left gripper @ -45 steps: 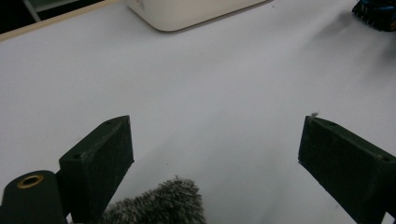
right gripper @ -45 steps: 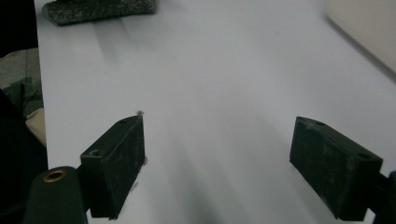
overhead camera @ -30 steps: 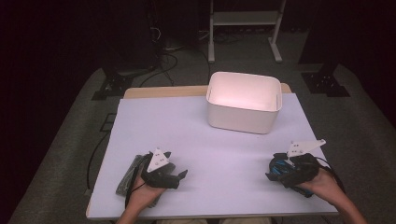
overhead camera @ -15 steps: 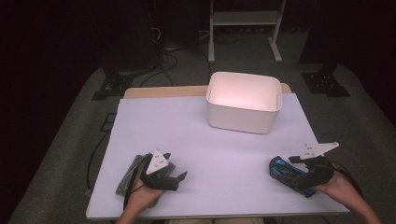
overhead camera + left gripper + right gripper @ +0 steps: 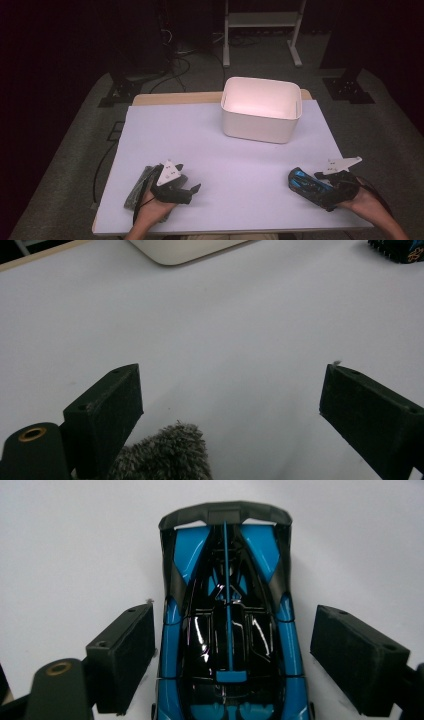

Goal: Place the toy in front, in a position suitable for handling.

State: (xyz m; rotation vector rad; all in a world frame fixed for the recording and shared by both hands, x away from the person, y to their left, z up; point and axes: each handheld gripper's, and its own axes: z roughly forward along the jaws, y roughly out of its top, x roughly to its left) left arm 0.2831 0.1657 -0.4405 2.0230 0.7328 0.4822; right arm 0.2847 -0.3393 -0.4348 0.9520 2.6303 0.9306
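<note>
On the white table (image 5: 225, 165), the blue toy car (image 5: 227, 630) lies between the wide-open right tongs (image 5: 230, 655).

You are facing a white bin (image 5: 257, 127) that is standing upright and open on the far half of the sheet (image 5: 225, 160), a little right of centre; its inside is glowing pinkish. In the left gripper view the bin's (image 5: 185, 250) lower edge is showing at the top. The sheet is covering nearly the whole table (image 5: 175, 98), whose wooden edge is peeking out behind it. Grey carpet (image 5: 75, 150) is lying all around. Beyond the table a white frame (image 5: 260, 20) is standing on the floor, cables (image 5: 187, 55) are trailing beside it, and a black foot (image 5: 117, 92) is resting near the table's far left corner.
</note>
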